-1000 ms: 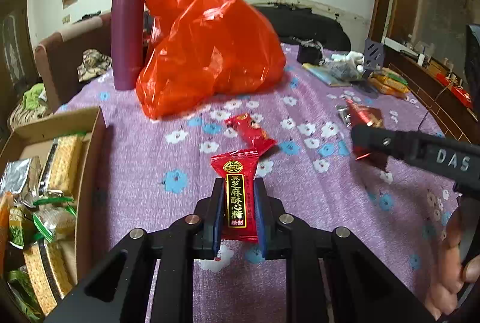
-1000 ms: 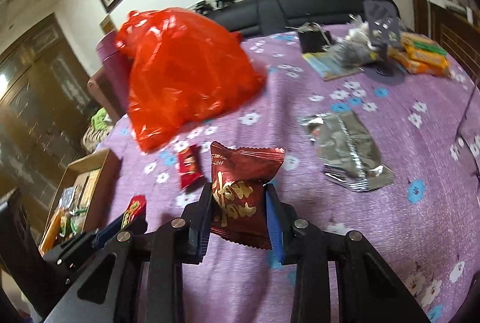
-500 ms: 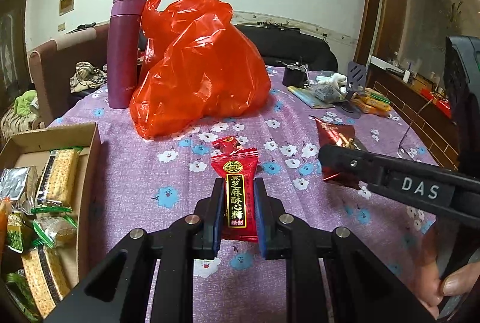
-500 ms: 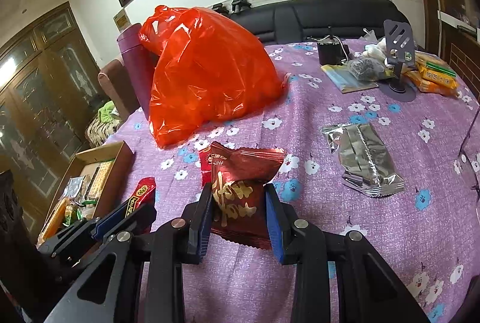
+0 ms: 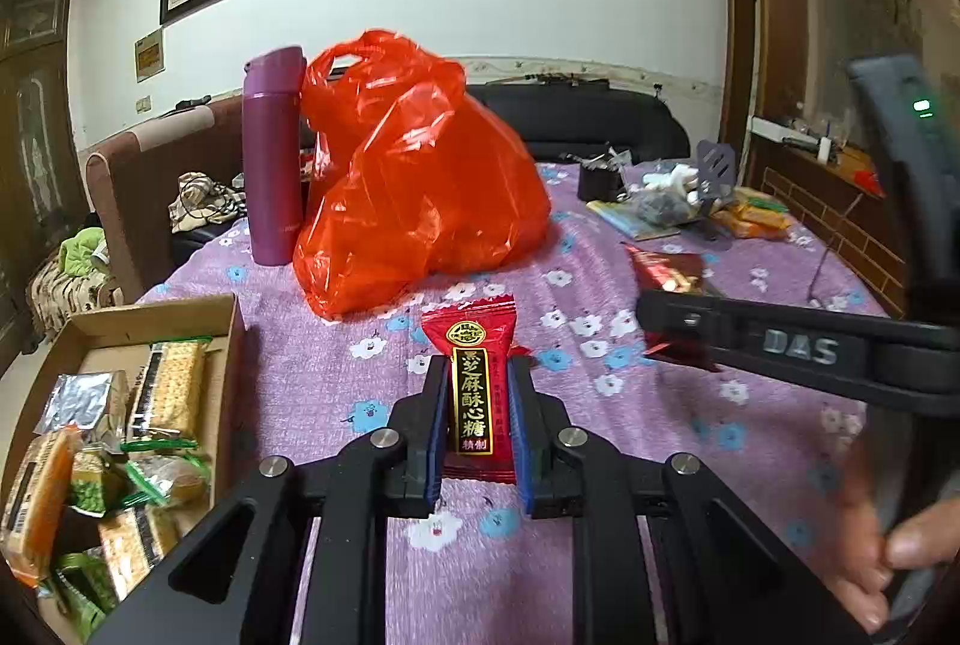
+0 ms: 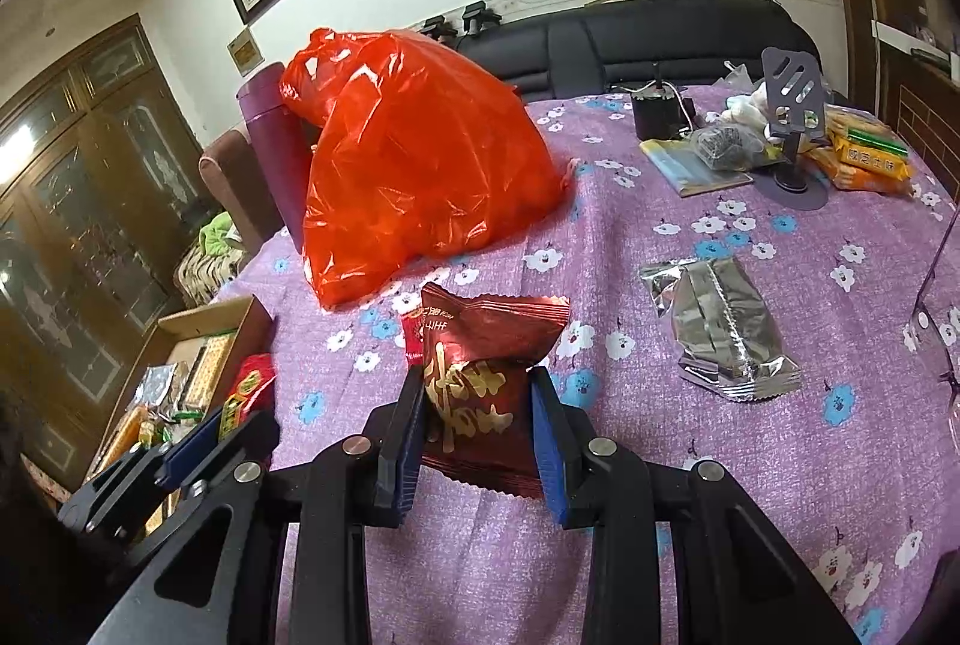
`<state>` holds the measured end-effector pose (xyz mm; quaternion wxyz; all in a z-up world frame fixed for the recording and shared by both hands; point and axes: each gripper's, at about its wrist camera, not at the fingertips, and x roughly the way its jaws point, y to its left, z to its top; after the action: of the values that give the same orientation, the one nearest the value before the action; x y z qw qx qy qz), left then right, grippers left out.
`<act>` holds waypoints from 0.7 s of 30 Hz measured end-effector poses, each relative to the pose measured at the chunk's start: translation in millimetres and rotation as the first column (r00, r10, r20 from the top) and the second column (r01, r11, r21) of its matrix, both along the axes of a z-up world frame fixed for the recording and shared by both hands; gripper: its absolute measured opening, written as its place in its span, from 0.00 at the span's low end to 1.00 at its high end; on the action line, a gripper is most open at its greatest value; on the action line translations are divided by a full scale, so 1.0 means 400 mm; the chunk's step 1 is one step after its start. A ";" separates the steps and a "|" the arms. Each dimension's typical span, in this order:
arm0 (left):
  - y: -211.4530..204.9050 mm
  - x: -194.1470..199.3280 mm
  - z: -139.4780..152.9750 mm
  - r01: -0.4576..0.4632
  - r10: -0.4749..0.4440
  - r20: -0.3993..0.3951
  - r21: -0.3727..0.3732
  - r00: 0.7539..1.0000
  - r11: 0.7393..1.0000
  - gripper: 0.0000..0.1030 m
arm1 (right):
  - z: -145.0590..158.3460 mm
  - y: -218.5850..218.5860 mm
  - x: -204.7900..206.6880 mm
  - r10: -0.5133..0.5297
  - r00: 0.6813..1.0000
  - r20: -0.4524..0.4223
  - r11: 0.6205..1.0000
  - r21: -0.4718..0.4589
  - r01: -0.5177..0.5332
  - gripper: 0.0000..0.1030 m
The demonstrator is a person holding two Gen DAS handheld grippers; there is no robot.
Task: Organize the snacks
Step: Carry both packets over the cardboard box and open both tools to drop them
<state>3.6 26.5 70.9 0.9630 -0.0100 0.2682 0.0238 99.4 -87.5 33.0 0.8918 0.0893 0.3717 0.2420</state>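
A: Where do your two snacks sit right now?

B: The red candy packet [image 5: 477, 393] stands upright between the pads of your left gripper [image 5: 477, 426], clenched on its lower half, above the purple floral tablecloth [image 5: 336, 381]. The dark red snack pouch [image 6: 480, 387] is gripped the same way in your right gripper [image 6: 480, 426], its crimped top poking up past the fingers.

A: And where should they go?

B: I judge the cardboard box [image 5: 180, 312] at the near left, already holding wrapped biscuits [image 5: 168, 390]. It lies left of both grippers, so take the left packet over first.

A: How do you do that well?

B: Keep the clamp firm while you swing left, clear the box wall, and let go only once the packet is over a free spot near the far end. Both wrappers are slick and light, so tilt gently. Keep your right gripper back, because its arm crosses just right of the left one.

A: Anything else nearby?

B: The orange plastic bag [image 5: 414, 201] and purple flask [image 5: 273, 153] stand at the far side; a silver pouch [image 6: 723, 330] lies to the right.
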 end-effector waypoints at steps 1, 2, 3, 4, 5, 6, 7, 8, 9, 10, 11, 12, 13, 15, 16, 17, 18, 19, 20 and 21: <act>0.001 -0.013 0.007 0.005 -0.005 0.004 -0.003 1.000 1.000 0.17 | 0.004 0.003 -0.002 0.001 1.000 0.003 1.000 0.001 -0.001 0.34; 0.002 -0.029 0.014 0.007 -0.007 0.005 0.003 1.000 1.000 0.17 | 0.010 0.008 -0.006 0.001 1.000 0.006 1.000 -0.001 -0.001 0.34; 0.003 -0.037 0.017 0.007 -0.007 0.003 0.007 1.000 1.000 0.17 | 0.016 0.015 -0.012 0.007 1.000 0.008 1.000 -0.002 -0.007 0.34; 0.011 -0.054 0.026 0.007 -0.007 0.005 0.004 1.000 1.000 0.17 | 0.022 0.023 -0.018 0.012 1.000 0.009 1.000 -0.001 -0.012 0.34; 0.017 -0.064 0.030 0.006 -0.006 0.007 0.001 1.000 1.000 0.17 | 0.028 0.031 -0.025 0.016 1.000 0.009 1.000 0.003 -0.016 0.34; 0.030 -0.080 0.040 -0.001 0.001 0.013 0.002 1.000 1.000 0.17 | 0.032 0.038 -0.032 0.021 1.000 0.008 1.000 0.008 -0.021 0.34; 0.040 -0.091 0.047 -0.010 0.010 0.016 0.004 1.000 1.000 0.17 | 0.036 0.052 -0.044 0.033 0.999 0.002 0.999 0.018 -0.033 0.35; 0.057 -0.104 0.055 -0.024 0.024 0.019 0.000 1.000 1.000 0.17 | 0.038 0.064 -0.056 0.044 0.999 -0.003 0.999 0.023 -0.044 0.35; 0.076 -0.116 0.062 -0.032 0.033 0.023 -0.013 0.999 0.999 0.17 | 0.040 0.083 -0.072 0.056 0.998 -0.007 0.998 0.024 -0.056 0.35; 0.098 -0.129 0.067 -0.040 0.041 0.027 -0.028 0.999 0.999 0.17 | 0.040 0.099 -0.086 0.067 0.998 -0.009 0.998 0.022 -0.067 0.35; 0.121 -0.140 0.070 -0.052 0.053 0.028 -0.035 0.998 0.998 0.17 | 0.039 0.119 -0.101 0.082 0.997 -0.013 0.996 0.021 -0.082 0.35; 0.139 -0.148 0.072 -0.064 0.065 0.027 -0.036 0.998 0.997 0.17 | 0.037 0.140 -0.116 0.098 0.995 -0.019 0.995 0.021 -0.097 0.35; 0.162 -0.157 0.071 -0.077 0.078 0.022 -0.039 0.997 0.996 0.17 | 0.034 0.159 -0.129 0.113 0.993 -0.027 0.993 0.022 -0.113 0.35; 0.213 -0.172 0.068 -0.108 0.109 0.009 -0.058 0.994 0.992 0.17 | 0.029 0.202 -0.150 0.151 0.988 -0.045 0.988 0.025 -0.150 0.35; 0.243 -0.181 0.066 -0.125 0.125 0.002 -0.072 0.992 0.990 0.17 | 0.028 0.226 -0.160 0.170 0.984 -0.051 0.985 0.025 -0.169 0.35; 0.273 -0.189 0.062 -0.139 0.139 -0.006 -0.081 0.990 0.987 0.17 | 0.029 0.249 -0.170 0.186 0.981 -0.054 0.982 0.024 -0.185 0.35; 0.296 -0.196 0.058 -0.153 0.153 -0.012 -0.084 0.988 0.985 0.17 | 0.032 0.274 -0.180 0.204 0.977 -0.056 0.979 0.023 -0.203 0.35; 0.325 -0.205 0.053 -0.171 0.170 -0.019 -0.085 0.985 0.982 0.17 | 0.034 0.293 -0.189 0.216 0.975 -0.057 0.976 0.024 -0.215 0.35; 0.355 -0.215 0.046 -0.188 0.186 -0.030 -0.088 0.982 0.978 0.17 | 0.036 0.318 -0.199 0.234 0.970 -0.060 0.972 0.027 -0.233 0.35; 0.378 -0.224 0.040 -0.201 0.198 -0.038 -0.094 0.979 0.975 0.17 | 0.036 0.344 -0.209 0.254 0.965 -0.064 0.967 0.026 -0.253 0.35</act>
<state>-85.9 177.7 86.8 0.9502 -0.0833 0.2805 0.1073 16.0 50.1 47.5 0.8397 0.0570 0.4075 0.3543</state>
